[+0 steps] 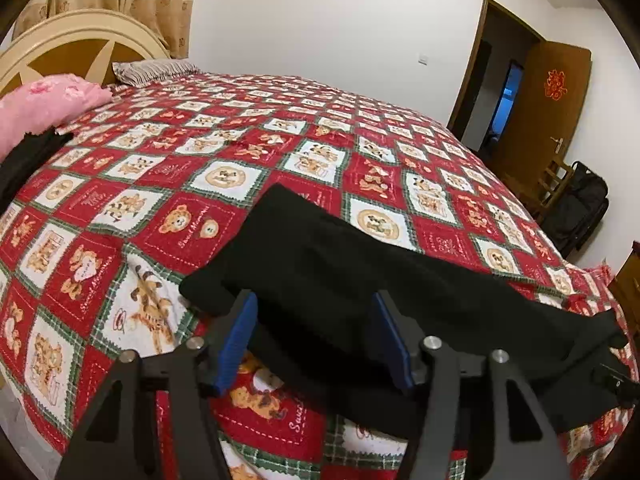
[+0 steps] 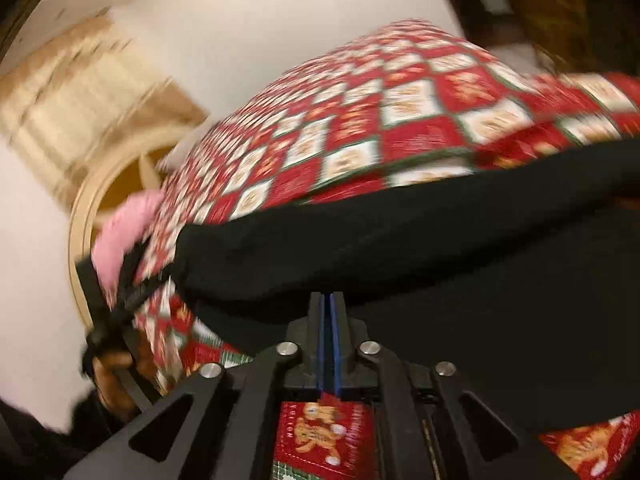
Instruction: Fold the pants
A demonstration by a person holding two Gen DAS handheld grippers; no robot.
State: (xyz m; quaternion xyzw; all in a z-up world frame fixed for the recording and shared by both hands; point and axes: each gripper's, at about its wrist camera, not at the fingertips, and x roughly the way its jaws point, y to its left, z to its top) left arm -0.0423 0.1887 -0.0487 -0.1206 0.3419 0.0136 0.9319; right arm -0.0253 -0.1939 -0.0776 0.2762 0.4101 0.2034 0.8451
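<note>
The black pants lie folded in a long band across the near part of the bed. My left gripper hangs just over their near edge. It is open, its blue pads wide apart with nothing pinched between them. In the blurred right wrist view the pants fill the middle and right. My right gripper has its blue pads pressed together at the cloth's edge, shut on a thin pinch of fabric. The left gripper and the hand holding it show at the left there.
A red, white and green bear-print quilt covers the bed. A pink pillow and a striped one sit by the headboard. An open wooden door, a chair and a dark bag stand at the right.
</note>
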